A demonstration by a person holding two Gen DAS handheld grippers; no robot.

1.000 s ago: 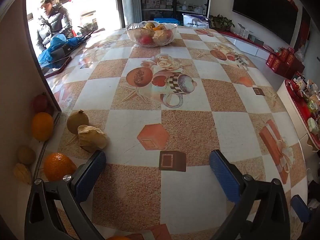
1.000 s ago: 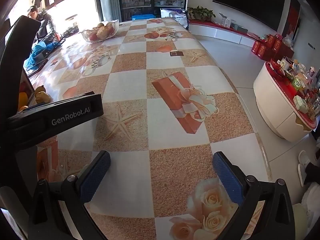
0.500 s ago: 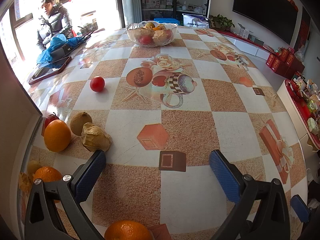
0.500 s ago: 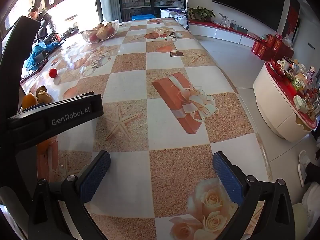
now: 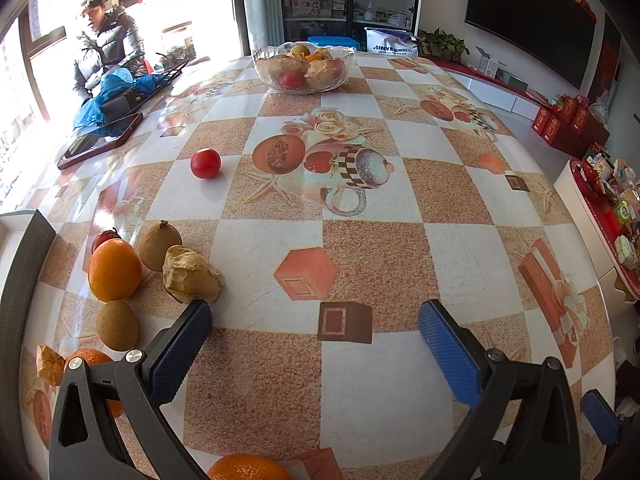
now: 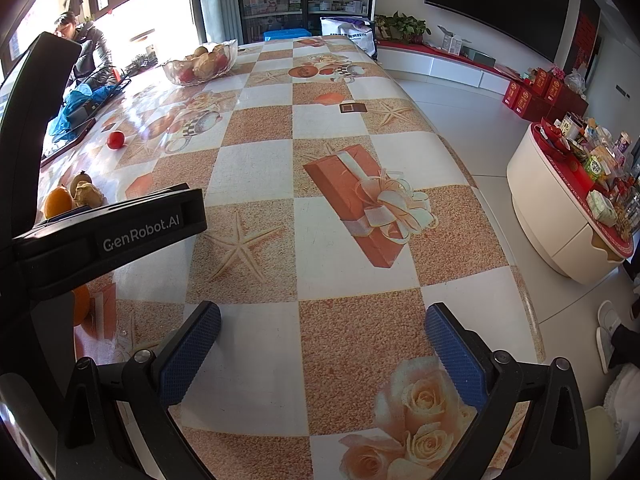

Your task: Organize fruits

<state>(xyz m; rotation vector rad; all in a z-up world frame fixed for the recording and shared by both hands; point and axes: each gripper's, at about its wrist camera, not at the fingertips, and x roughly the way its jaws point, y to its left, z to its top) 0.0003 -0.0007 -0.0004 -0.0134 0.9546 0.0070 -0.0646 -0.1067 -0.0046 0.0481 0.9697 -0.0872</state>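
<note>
Loose fruit lies on the patterned table left of my open left gripper [image 5: 316, 320]: an orange [image 5: 114, 270], a brown round fruit [image 5: 160, 245], a paper-wrapped fruit [image 5: 191, 280] just beyond the left fingertip, a kiwi [image 5: 117, 325], and a red tomato [image 5: 205, 163] farther out. Another orange [image 5: 248, 468] sits at the bottom edge. A glass bowl [image 5: 304, 65] with several fruits stands at the far end. My right gripper [image 6: 322, 340] is open over bare tablecloth, holding nothing; the glass bowl [image 6: 200, 65] and tomato [image 6: 116, 139] lie far to its left.
A tablet in a red case [image 5: 100, 140] and a blue bag [image 5: 116, 92] lie at the table's far left, where a person [image 5: 106, 52] sits. A dark flat object [image 5: 20, 320] rises at the left. The table edge [image 6: 460, 152] drops to the floor on the right.
The dark flat object at the left has swung away, uncovering the tomato, the kiwi and more of the fruit pile. Neither gripper has moved or changed its opening.
</note>
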